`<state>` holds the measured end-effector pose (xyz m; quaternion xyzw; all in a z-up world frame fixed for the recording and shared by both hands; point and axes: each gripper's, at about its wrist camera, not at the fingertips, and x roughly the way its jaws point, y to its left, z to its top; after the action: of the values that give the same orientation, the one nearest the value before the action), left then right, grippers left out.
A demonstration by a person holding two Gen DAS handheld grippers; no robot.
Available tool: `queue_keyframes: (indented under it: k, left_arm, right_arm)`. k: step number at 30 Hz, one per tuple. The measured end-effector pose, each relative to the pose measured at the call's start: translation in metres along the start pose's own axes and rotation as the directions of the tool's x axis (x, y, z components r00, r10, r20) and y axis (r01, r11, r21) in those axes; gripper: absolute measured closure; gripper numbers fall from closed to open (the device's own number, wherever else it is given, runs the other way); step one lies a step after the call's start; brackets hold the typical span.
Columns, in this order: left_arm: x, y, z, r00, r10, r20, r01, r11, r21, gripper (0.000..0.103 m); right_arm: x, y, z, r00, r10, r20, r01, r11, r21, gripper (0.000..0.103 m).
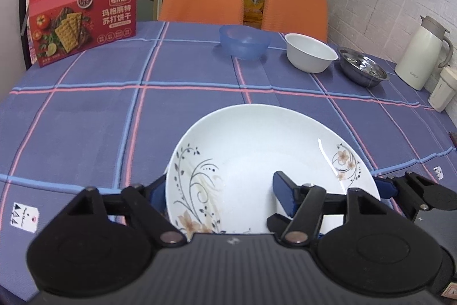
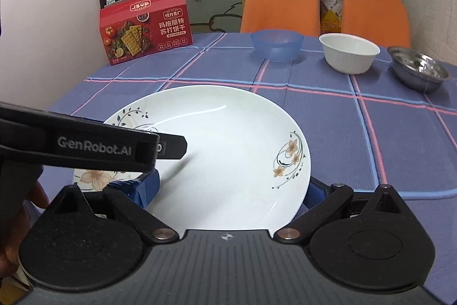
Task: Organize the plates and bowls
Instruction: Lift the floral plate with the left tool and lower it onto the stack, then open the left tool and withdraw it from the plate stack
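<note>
Covering the table, a plaid cloth

One plate, white with flower print, on the counter. Three bowls beyond the plate: one blue, one white, one steel, in a row left to right. One red cracker box beyond the plate to the left. Two orange chairs behind the bowls. One cream jug right of the steel bowl, one small cup beside it. Two tongs: left, right.
</note>
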<state>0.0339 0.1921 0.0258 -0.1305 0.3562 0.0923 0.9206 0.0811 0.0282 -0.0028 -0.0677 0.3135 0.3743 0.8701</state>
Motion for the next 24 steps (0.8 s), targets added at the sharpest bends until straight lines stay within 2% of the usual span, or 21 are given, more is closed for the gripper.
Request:
queue_keyframes:
  k: [1,7,9,11,12,13,14,18,24]
  left_arm:
    - [0.0,0.002,0.0,1.0,-0.01,0.002,0.01,1.0,-0.009,0.027]
    - [-0.007,0.013,0.004,0.998,-0.057,0.003,0.057,0.995,-0.078,0.023]
    - [-0.011,0.014,0.006,1.0,-0.03,0.005,0.03,0.996,-0.079,0.021]
    - [-0.017,0.014,0.009,1.0,0.011,0.027,-0.009,0.998,-0.058,0.021]
    - [-0.02,0.014,0.011,0.999,-0.002,0.05,0.004,0.999,-0.039,0.016]
    - [-0.023,0.013,0.013,0.998,-0.008,0.064,0.01,0.999,-0.035,0.005]
    - [-0.028,0.011,0.014,0.996,-0.01,0.089,0.012,0.999,-0.031,0.004]
    - [-0.04,-0.007,0.019,0.986,0.022,0.165,-0.031,0.998,0.055,0.004]
    - [-0.035,-0.031,0.021,0.986,0.038,0.164,-0.058,0.991,0.12,0.003]
  right_arm:
    - [-0.001,0.002,-0.001,1.0,0.001,0.002,-0.001,1.0,-0.014,0.016]
    - [-0.015,-0.005,0.004,0.998,-0.021,0.057,0.022,1.0,-0.009,0.016]
    - [-0.018,-0.011,0.005,0.997,-0.034,0.067,0.034,0.999,0.008,0.016]
    - [-0.017,-0.017,0.005,0.997,-0.038,0.062,0.037,0.999,0.021,0.016]
    - [-0.016,-0.018,0.005,0.998,-0.037,0.058,0.035,0.999,0.026,0.016]
    - [-0.015,-0.02,0.004,0.998,-0.036,0.055,0.034,0.999,0.034,0.016]
    - [-0.014,-0.021,0.003,0.998,-0.034,0.052,0.032,0.999,0.04,0.016]
    - [-0.016,-0.023,0.001,0.999,-0.027,0.047,0.025,0.999,0.041,0.016]
    - [-0.021,-0.035,-0.003,0.998,-0.032,0.048,0.028,0.997,0.069,0.015]
